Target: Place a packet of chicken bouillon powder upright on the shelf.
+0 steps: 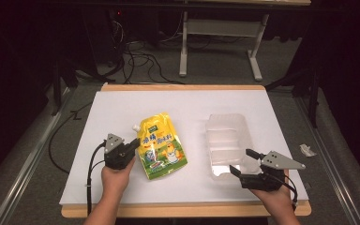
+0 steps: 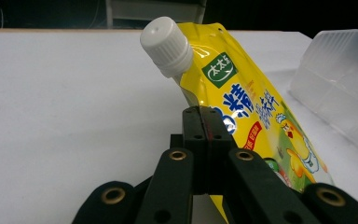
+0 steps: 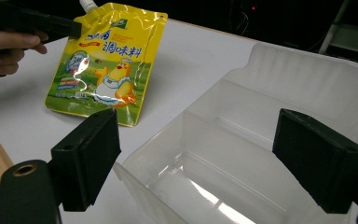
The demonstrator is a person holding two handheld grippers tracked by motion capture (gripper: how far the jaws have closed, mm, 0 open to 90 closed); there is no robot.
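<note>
Left gripper (image 1: 132, 146) pinches a yellow spouted seasoning pouch (image 1: 162, 145); right gripper (image 1: 243, 161) gapes wide by a clear plastic bin (image 1: 227, 140).

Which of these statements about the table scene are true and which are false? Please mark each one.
1. The left gripper is shut on the edge of the yellow pouch. True.
2. The right gripper is shut on the clear plastic bin. False: its jaws stand wide open at the near end of the bin, pressing on nothing.
3. The pouch has a white screw cap at one corner. True.
4. The pouch lies inside the bin. False: it is on the white table, to the left of the bin.
5. The bin is filled with items. False: its divided compartments look empty.
</note>
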